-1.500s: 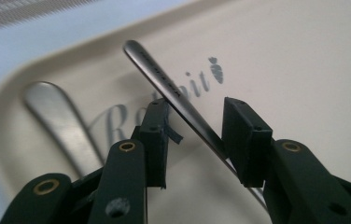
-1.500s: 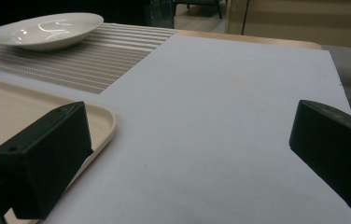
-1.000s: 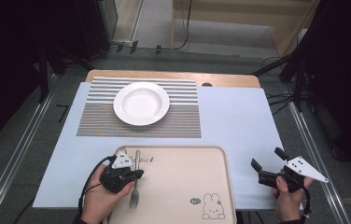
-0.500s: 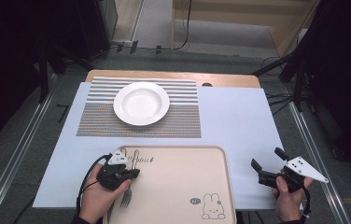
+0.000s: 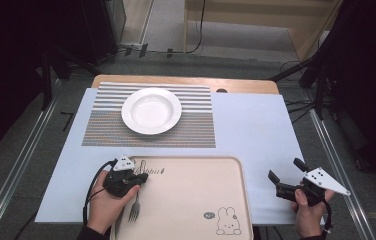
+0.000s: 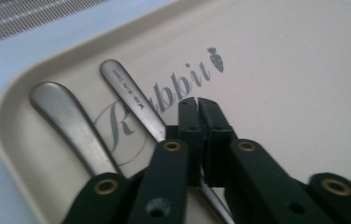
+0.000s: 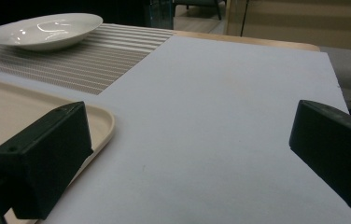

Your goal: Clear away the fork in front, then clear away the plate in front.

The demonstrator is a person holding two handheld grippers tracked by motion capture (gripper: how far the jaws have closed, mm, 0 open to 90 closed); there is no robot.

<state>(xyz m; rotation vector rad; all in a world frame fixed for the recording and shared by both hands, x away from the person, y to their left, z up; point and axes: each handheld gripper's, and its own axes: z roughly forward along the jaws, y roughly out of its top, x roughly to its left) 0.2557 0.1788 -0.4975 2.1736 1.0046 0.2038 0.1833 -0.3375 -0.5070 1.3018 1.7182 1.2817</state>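
My left gripper (image 5: 143, 176) lies low over the near left corner of the beige tray (image 5: 191, 200). Its jaws have just been opening, but the pads (image 6: 190, 121) still stand together with only a thin slit and nothing visible between them. An engraved fork handle (image 6: 131, 95) runs beneath the jaws, and the fork's tines (image 5: 135, 211) poke out below my hand. A second plain metal handle (image 6: 68, 121) lies beside it. My right gripper (image 5: 286, 169) is held open over the pale blue mat (image 5: 256, 130), right of the tray, with nothing between its jaws (image 7: 187, 154).
A white plate (image 5: 151, 111) sits on a striped placemat (image 5: 101, 132) at the back, and the plate (image 7: 47, 28) also appears far left in the right gripper view. The tray's rim (image 7: 103, 121) is just left of the right gripper. Dark stands and cables flank the table.
The fork has shifted a little left and toward the tray's near edge, and its handle is now hidden under the left gripper. The right hand has stayed still.
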